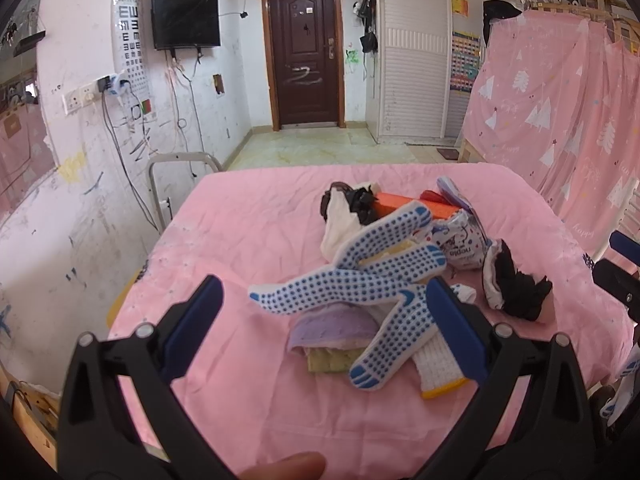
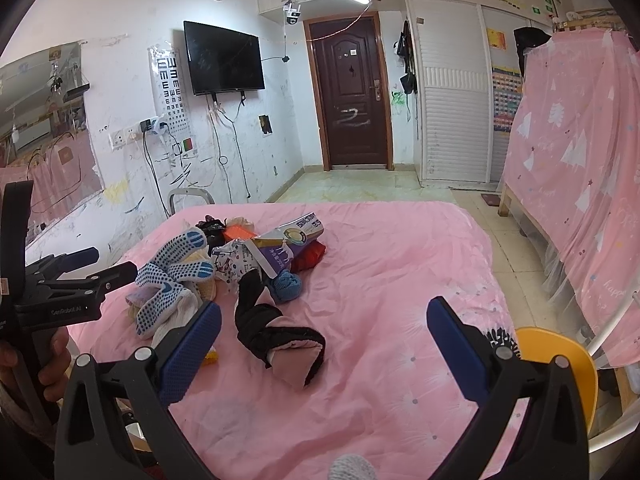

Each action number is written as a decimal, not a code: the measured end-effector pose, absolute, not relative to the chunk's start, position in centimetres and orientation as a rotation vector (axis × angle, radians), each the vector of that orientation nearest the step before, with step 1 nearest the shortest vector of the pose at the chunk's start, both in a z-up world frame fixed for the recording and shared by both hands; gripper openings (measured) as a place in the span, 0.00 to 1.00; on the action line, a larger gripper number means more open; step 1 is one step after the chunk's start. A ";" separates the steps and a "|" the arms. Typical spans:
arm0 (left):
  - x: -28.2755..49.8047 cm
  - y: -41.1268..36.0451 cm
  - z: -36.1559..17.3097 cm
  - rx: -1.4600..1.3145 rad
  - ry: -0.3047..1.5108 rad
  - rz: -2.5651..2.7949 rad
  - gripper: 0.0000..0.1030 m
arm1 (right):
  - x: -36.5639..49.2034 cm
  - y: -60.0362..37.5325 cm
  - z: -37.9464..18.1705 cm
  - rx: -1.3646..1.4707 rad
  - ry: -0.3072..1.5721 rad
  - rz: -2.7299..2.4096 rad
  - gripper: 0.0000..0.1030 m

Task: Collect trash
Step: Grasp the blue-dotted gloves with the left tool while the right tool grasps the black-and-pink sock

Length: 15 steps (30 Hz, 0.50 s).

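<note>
**Both claws released over the pile on the pink bed**

My left claw is spread wide and grasps nothing; the dotted work glove lies between its fingers, on top of the trash pile. My right claw is also released, above the pink bedsheet. Just beside the glove lie a black sock and a printed snack wrapper.

I saw the trash heaped together on the pink sheet: a white work glove with blue dots sprawled on top, fingers splayed, over a purple sponge; a crumpled printed wrapper, an orange box and a black-and-white sock lay just beside it
</note>
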State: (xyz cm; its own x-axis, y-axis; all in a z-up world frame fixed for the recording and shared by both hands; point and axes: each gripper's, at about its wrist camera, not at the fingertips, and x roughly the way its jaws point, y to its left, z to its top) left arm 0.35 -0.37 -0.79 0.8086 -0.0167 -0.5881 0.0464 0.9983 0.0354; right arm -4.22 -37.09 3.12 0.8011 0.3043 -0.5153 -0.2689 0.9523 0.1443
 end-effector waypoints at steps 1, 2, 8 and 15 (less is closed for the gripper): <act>0.4 -0.3 -0.8 0.047 0.631 -0.036 0.94 | -4.1 -37.0 3.1 0.064 0.568 0.310 0.91; 0.5 -0.2 -0.9 0.041 0.636 -0.042 0.94 | -3.9 -36.9 2.9 0.062 0.576 0.314 0.91; 2.0 1.4 -1.6 -0.017 0.667 -0.076 0.94 | -2.6 -35.8 1.5 0.038 0.639 0.354 0.91; 3.8 0.7 -2.6 -0.014 0.717 -0.121 0.94 | -1.1 -35.0 0.3 0.042 0.691 0.416 0.91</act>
State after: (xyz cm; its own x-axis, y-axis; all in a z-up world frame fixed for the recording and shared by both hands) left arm 3.82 0.67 -2.65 0.7473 -0.1153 -0.6544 0.1061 0.9929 -0.0539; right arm -1.14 -35.05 0.30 0.6918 0.3859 -0.6103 -0.3586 0.9172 0.1735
